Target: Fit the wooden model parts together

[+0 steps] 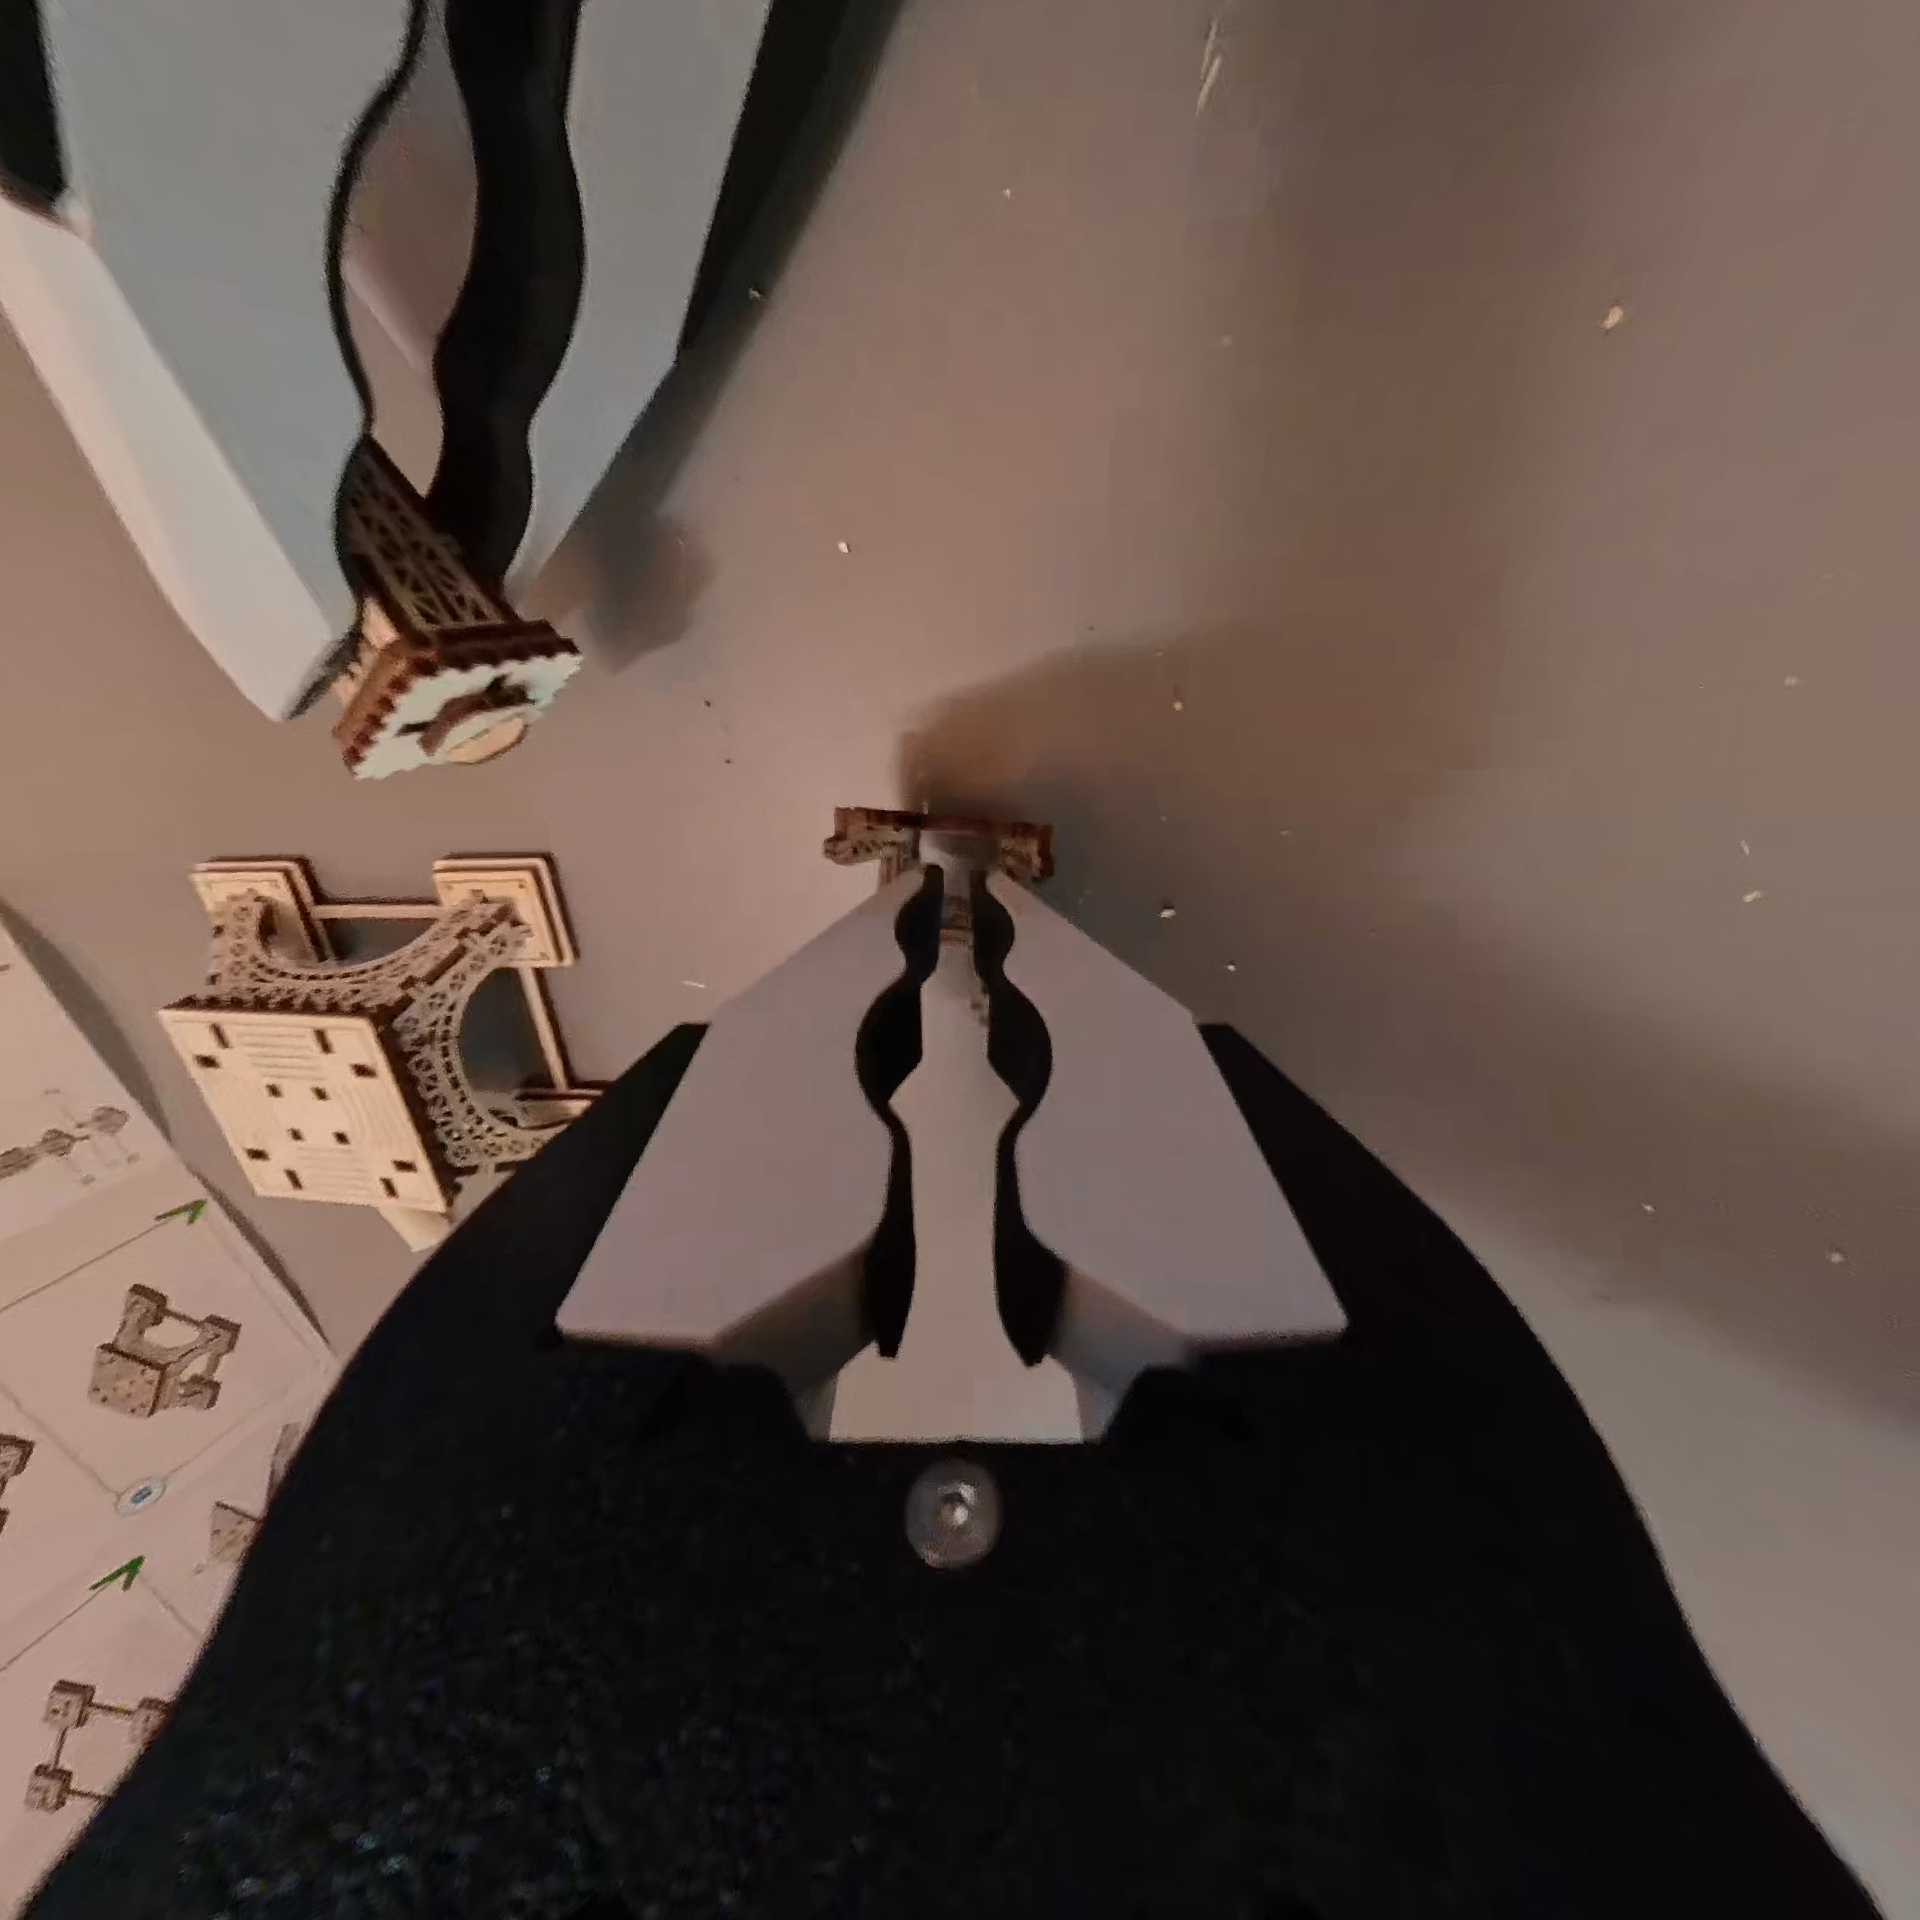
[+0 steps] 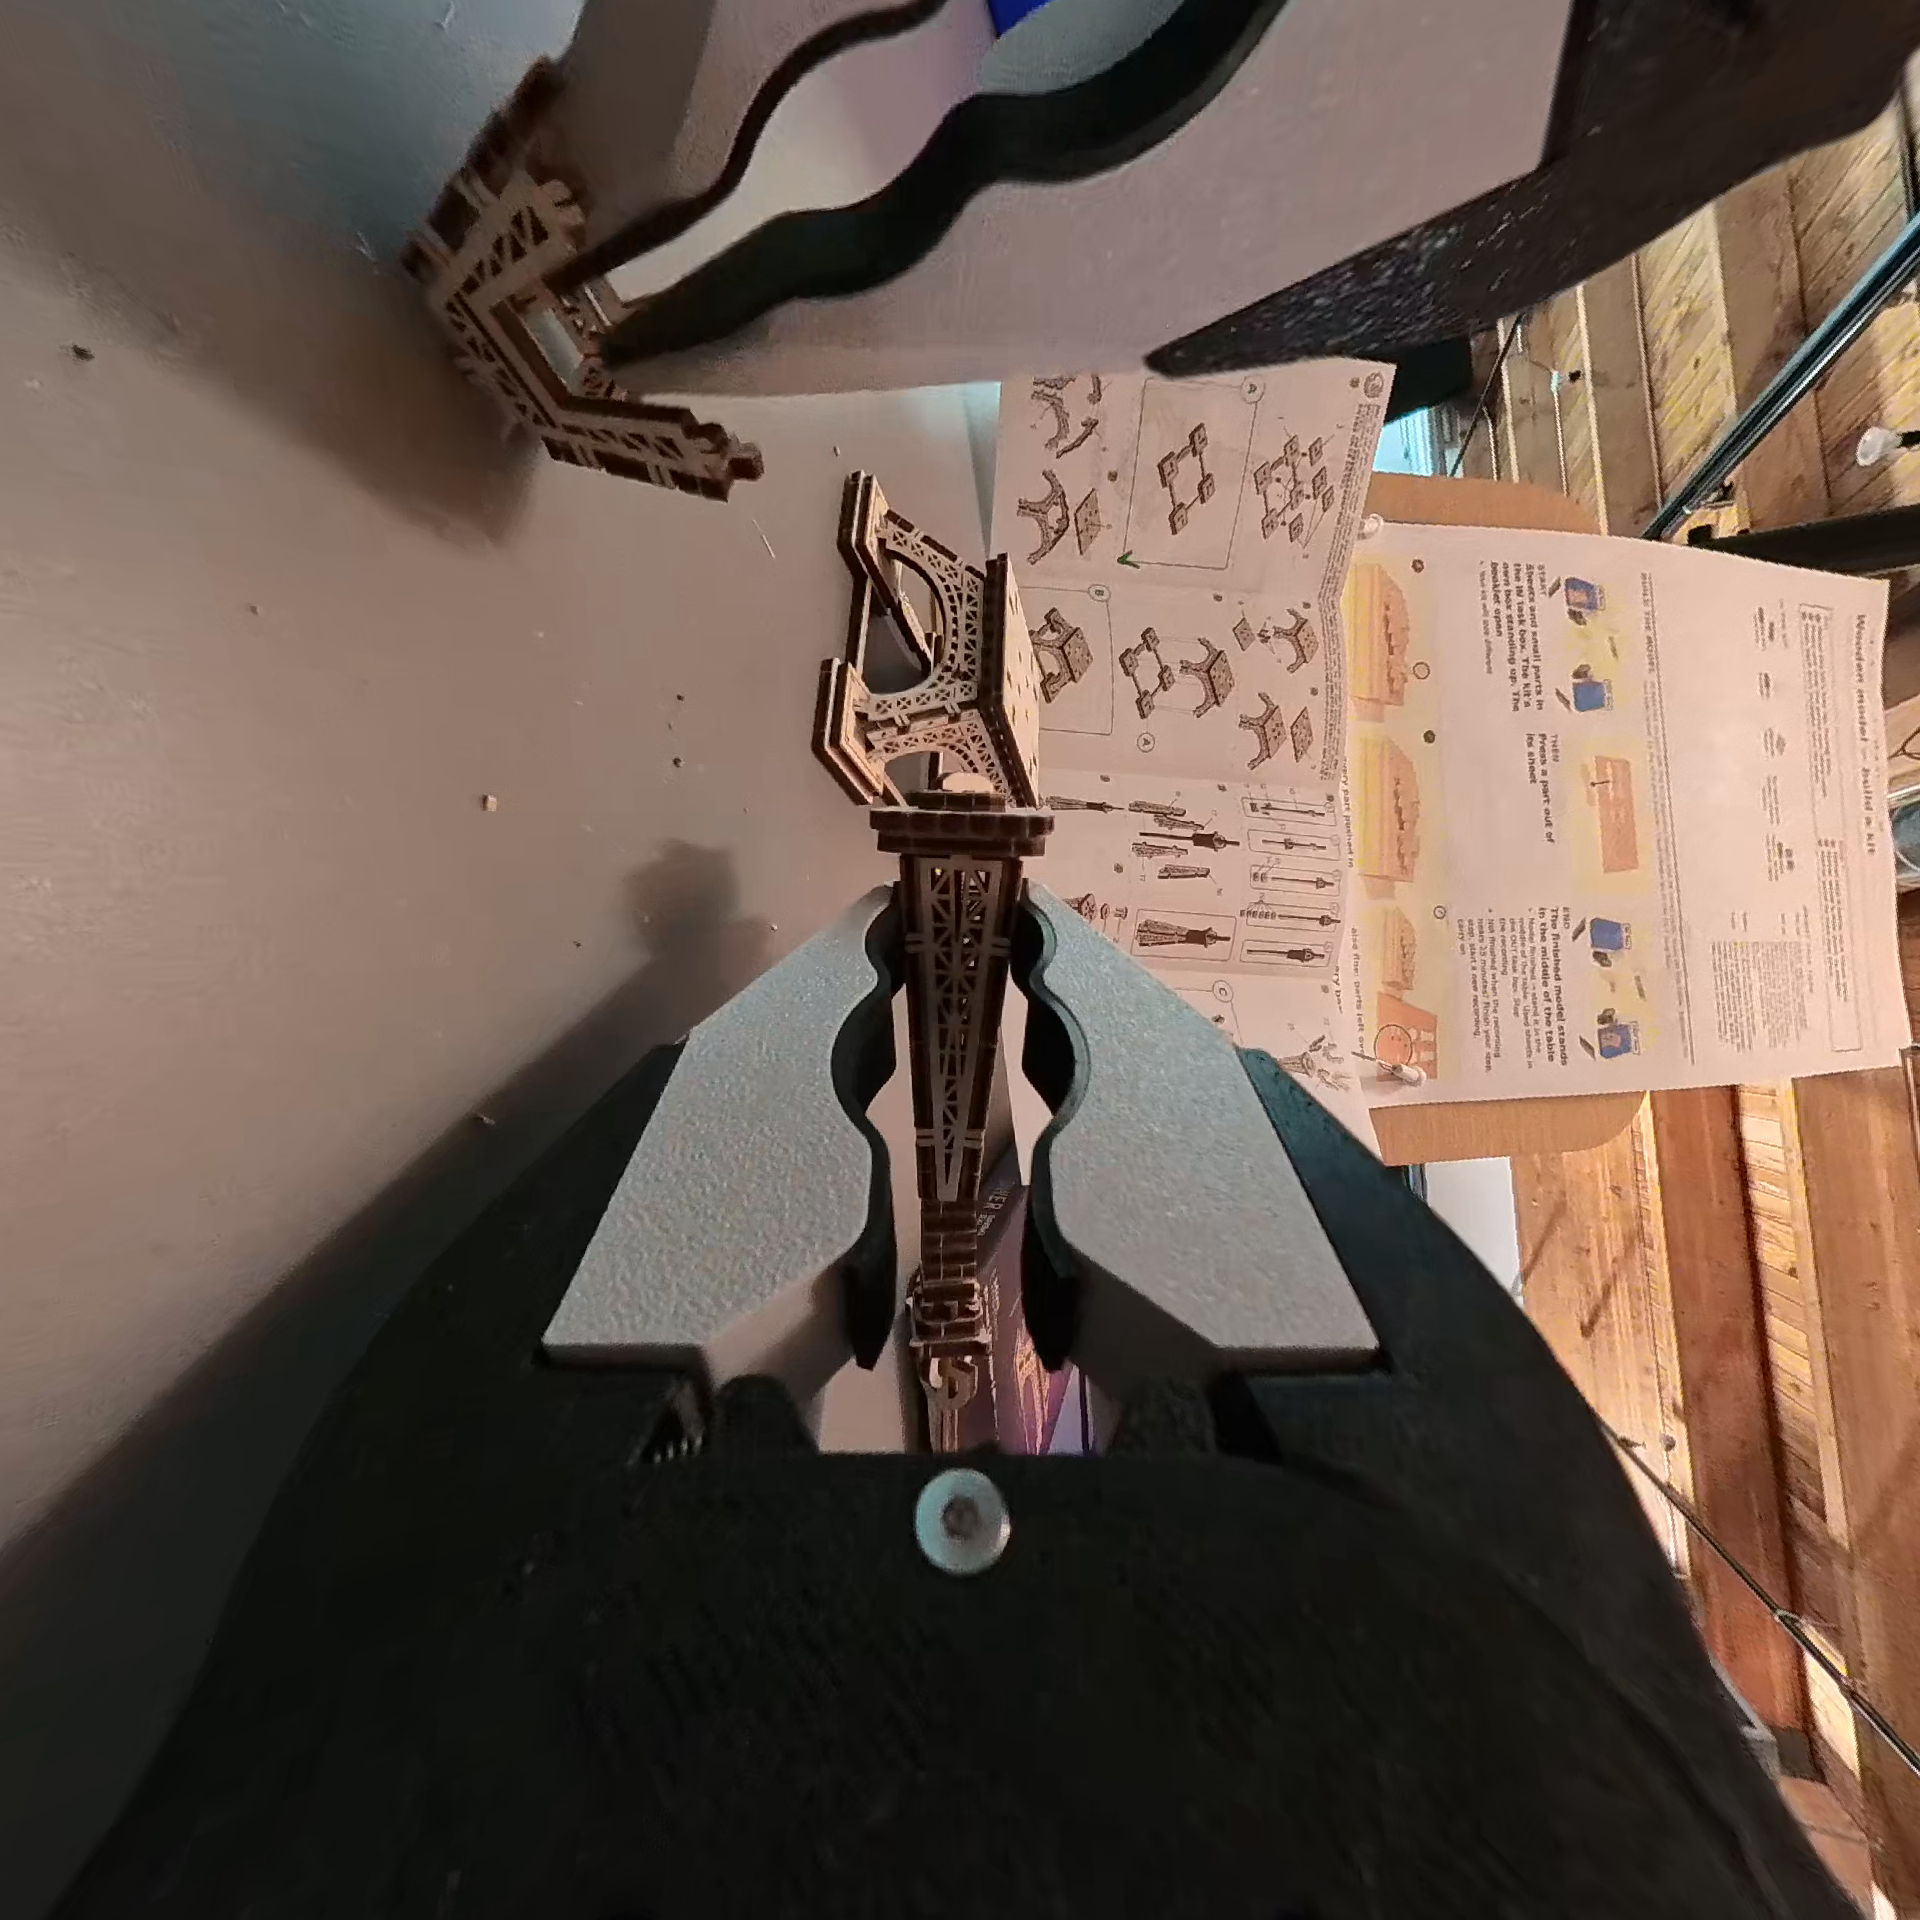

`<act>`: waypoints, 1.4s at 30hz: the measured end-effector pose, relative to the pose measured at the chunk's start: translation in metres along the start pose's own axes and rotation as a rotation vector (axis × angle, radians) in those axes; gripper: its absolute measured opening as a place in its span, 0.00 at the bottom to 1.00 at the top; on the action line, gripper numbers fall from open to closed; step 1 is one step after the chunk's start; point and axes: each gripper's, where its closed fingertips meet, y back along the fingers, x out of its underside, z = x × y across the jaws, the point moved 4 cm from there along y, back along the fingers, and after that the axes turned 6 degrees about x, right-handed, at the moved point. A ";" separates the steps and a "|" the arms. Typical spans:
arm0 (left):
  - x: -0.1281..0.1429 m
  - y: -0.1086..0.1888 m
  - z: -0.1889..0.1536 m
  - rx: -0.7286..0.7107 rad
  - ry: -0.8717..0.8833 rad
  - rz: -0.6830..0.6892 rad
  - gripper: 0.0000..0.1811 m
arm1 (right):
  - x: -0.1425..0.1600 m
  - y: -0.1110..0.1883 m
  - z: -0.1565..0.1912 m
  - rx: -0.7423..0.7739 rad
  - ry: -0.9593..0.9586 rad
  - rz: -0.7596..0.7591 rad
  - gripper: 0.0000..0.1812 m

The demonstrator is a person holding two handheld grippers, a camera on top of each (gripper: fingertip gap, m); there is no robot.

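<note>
On the grey surface (image 1: 1351, 520), the arched tower base (image 1: 353, 1029) stands beside instruction sheets (image 2: 1195, 623), with wood crumbs scattered about. Left tongs (image 1: 951, 883) point down, clamped on a square frame piece (image 1: 940, 836) touching the surface. Right tongs (image 2: 956, 935) grip the tapered spire (image 2: 951, 997), its wide end just before the base.

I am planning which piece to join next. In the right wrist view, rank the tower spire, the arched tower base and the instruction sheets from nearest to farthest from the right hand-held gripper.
1. Tower spire: clamped in the right hand-held gripper.
2. Arched tower base: just beyond the spire's wide end, on the grey table.
3. Instruction sheets: behind the base, farther right.
</note>
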 end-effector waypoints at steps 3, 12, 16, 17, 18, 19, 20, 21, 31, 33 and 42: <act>0.001 -0.006 0.000 0.030 0.010 0.038 0.00 | -0.001 0.000 0.000 0.001 0.005 -0.002 0.09; 0.002 -0.010 0.003 0.069 0.147 -0.040 0.00 | -0.001 0.000 0.001 0.000 0.018 -0.005 0.09; 0.006 -0.006 0.011 0.078 0.362 -0.374 0.00 | 0.000 0.001 -0.002 0.014 0.009 0.001 0.09; 0.005 -0.003 0.012 0.092 0.417 -0.479 0.00 | 0.001 0.001 -0.003 0.015 0.006 0.003 0.09; 0.005 0.000 0.012 0.101 0.466 -0.570 0.00 | 0.001 0.001 -0.003 0.014 0.003 0.006 0.09; 0.007 0.000 0.013 0.096 0.508 -0.615 0.00 | 0.002 0.000 -0.003 0.012 0.000 0.010 0.09; 0.010 -0.003 0.010 0.087 0.508 -0.597 0.00 | 0.002 0.000 -0.002 0.009 0.000 0.012 0.09; 0.014 -0.008 0.006 0.060 0.466 -0.544 0.00 | 0.003 0.000 -0.001 0.004 0.001 0.014 0.09; 0.003 -0.010 0.012 -0.119 0.380 -0.323 0.00 | 0.003 -0.001 0.000 0.003 0.010 0.020 0.09; 0.003 -0.011 0.017 -0.143 0.442 -0.449 0.00 | 0.005 -0.001 -0.002 0.008 0.006 0.024 0.09; 0.000 -0.001 0.025 -0.327 0.465 -0.809 0.00 | 0.005 -0.002 -0.003 0.007 -0.024 0.034 0.09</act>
